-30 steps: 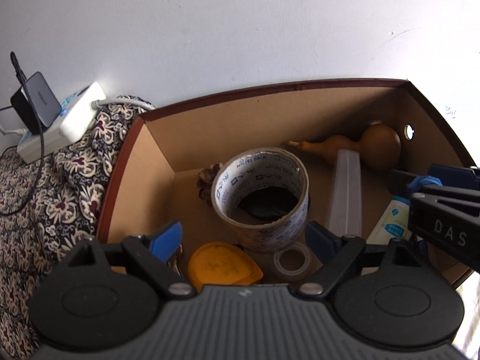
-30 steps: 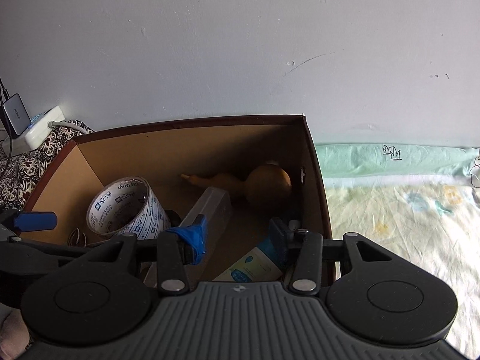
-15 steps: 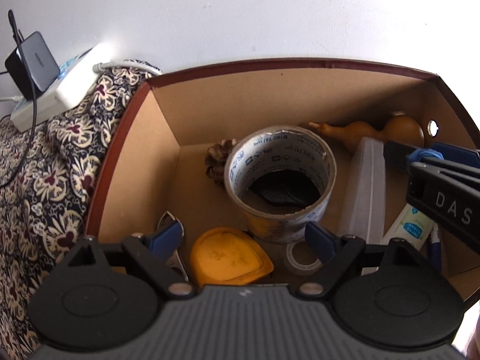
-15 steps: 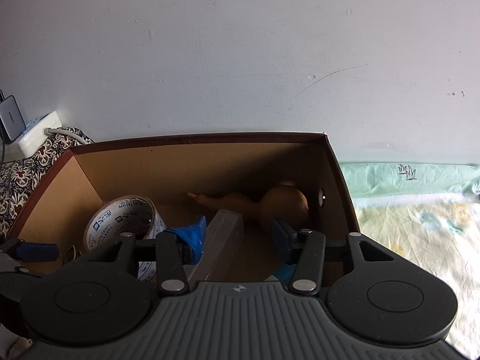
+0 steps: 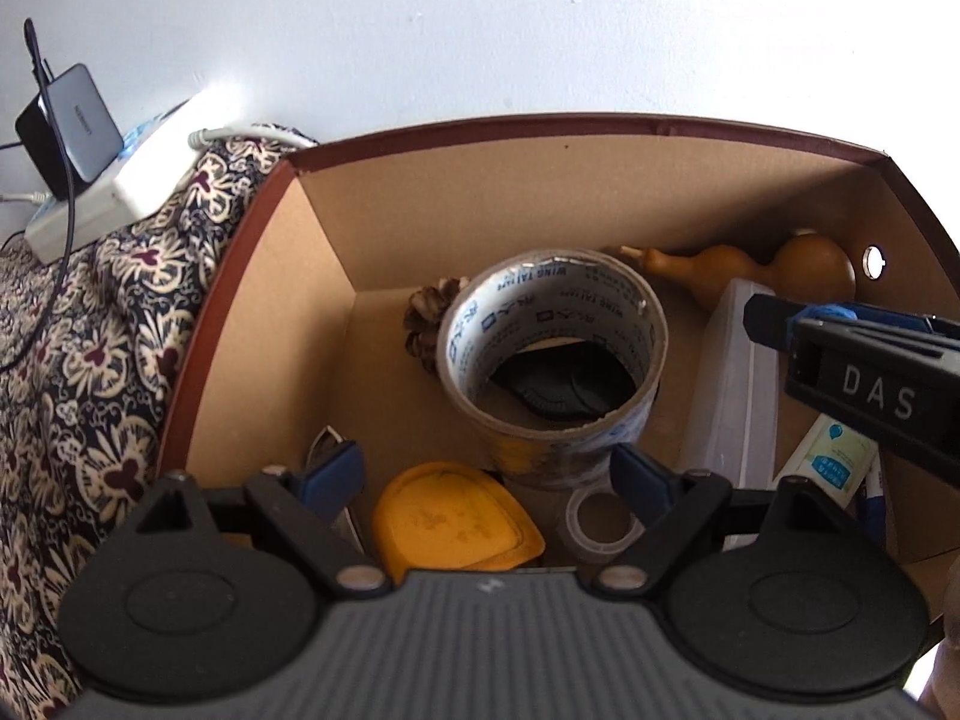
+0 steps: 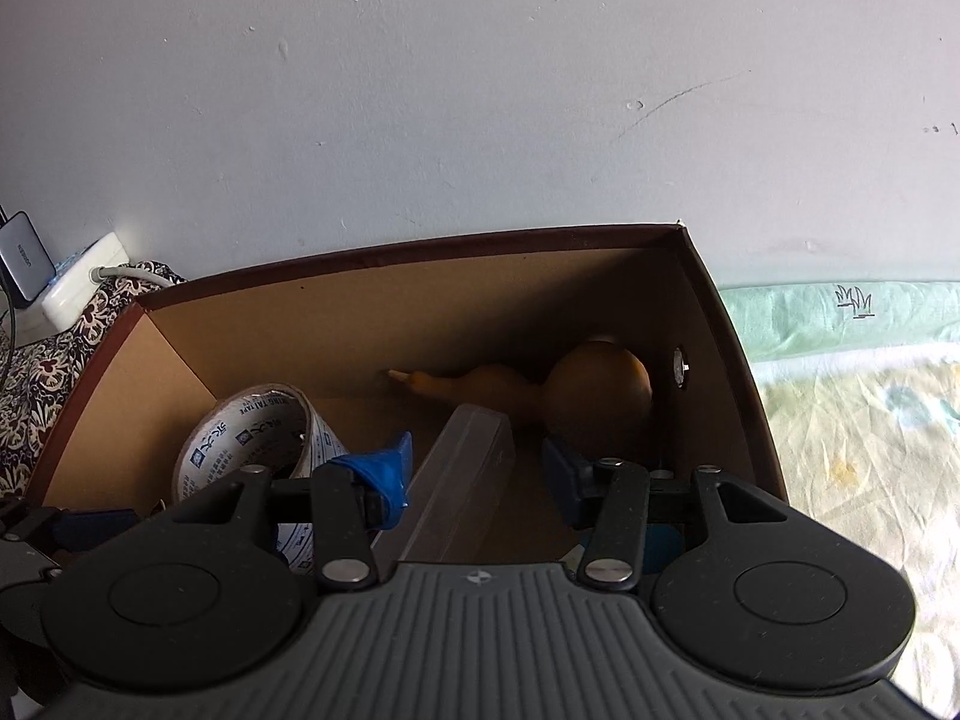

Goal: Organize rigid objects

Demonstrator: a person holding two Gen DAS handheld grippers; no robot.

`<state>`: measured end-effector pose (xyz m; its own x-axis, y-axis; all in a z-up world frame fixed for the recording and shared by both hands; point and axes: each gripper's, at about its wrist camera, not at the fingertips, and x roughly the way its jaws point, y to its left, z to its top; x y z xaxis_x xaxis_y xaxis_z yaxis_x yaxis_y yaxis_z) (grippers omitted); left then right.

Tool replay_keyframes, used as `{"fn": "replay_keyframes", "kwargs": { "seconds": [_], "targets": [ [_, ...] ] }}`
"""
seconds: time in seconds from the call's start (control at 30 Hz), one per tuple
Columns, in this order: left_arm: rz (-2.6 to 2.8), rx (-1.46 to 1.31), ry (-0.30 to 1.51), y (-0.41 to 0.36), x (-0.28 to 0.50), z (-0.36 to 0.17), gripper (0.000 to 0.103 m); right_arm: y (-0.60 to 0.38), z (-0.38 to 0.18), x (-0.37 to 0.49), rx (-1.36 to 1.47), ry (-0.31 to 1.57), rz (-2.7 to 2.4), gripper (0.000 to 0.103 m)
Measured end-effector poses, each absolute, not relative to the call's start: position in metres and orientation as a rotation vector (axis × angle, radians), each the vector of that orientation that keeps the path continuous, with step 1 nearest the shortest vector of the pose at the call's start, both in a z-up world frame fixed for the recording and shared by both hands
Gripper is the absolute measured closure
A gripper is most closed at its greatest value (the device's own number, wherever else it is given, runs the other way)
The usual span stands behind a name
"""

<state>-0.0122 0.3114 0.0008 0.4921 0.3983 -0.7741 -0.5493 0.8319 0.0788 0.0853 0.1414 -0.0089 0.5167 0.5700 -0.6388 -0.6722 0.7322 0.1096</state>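
Lettering "WING TAI TAPE" circles the one big tape roll (image 5: pixel 552 360) standing mid-box (image 5: pixel 258 324); "DAS" marks the right tool (image 6: pixel 474 468). One gourd (image 5: pixel 774 276) lies far right, one small clear roll (image 5: pixel 600 525) near. Left tool (image 5: pixel 486 474) and right tool both gape wide, empty.

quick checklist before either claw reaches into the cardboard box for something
1. Left claw open and empty: ok.
2. Right claw open and empty: ok.
3. Big tape roll free to lift: cannot tell, a dark object sits inside its core.
4. Claws apart from each other: ok, the right claw hangs over the clear plastic case.
5. Gourd reachable: ok, lying against the back wall.
6. Cardboard box steady: cannot tell.
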Motion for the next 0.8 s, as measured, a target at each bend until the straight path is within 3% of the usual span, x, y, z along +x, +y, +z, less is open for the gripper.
{"fn": "replay_keyframes", "kwargs": {
  "seconds": [0.8],
  "targets": [
    [0.58, -0.159, 0.83, 0.3051, -0.0148, 0.0042, 0.015, 0.1374, -0.0089, 0.0802, -0.146, 0.673, 0.741, 0.07]
  ]
}}
